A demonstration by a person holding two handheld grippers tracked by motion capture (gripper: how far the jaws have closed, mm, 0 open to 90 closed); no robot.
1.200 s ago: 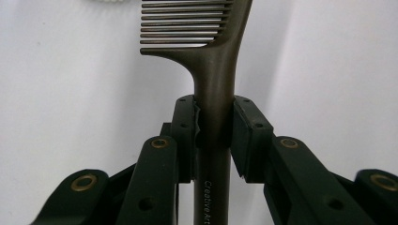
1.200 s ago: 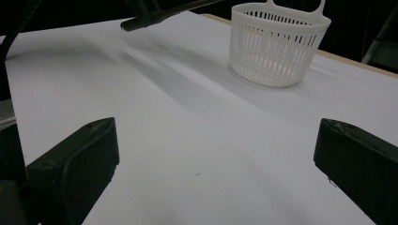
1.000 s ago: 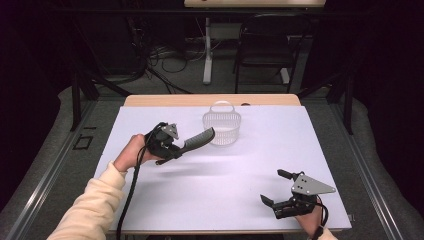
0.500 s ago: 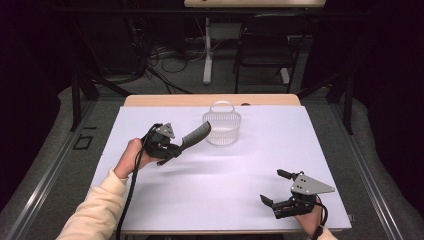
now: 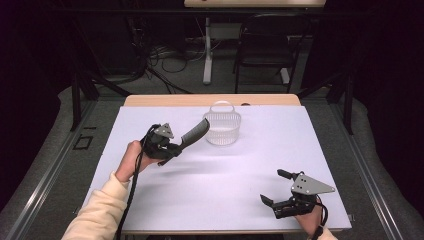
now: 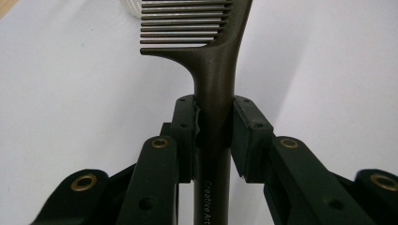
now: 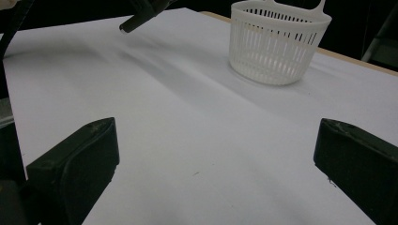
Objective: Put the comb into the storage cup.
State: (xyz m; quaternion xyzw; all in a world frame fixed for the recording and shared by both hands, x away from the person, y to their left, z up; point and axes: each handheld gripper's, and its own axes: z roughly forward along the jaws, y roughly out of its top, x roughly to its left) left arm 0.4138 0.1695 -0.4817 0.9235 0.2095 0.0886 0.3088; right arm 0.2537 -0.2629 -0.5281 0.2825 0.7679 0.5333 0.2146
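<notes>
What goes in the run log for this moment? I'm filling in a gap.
left gripper: shut on comb | comb: raised beside basket | right gripper: open, low over table

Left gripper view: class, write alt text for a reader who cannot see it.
The left gripper clamps the handle of a dark comb, teeth pointing left. Behind lies the white table, with a basket's edge at the top.

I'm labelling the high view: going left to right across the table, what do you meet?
Left hand-held gripper → dark comb it clamps → white basket → right hand-held gripper, open.
</notes>
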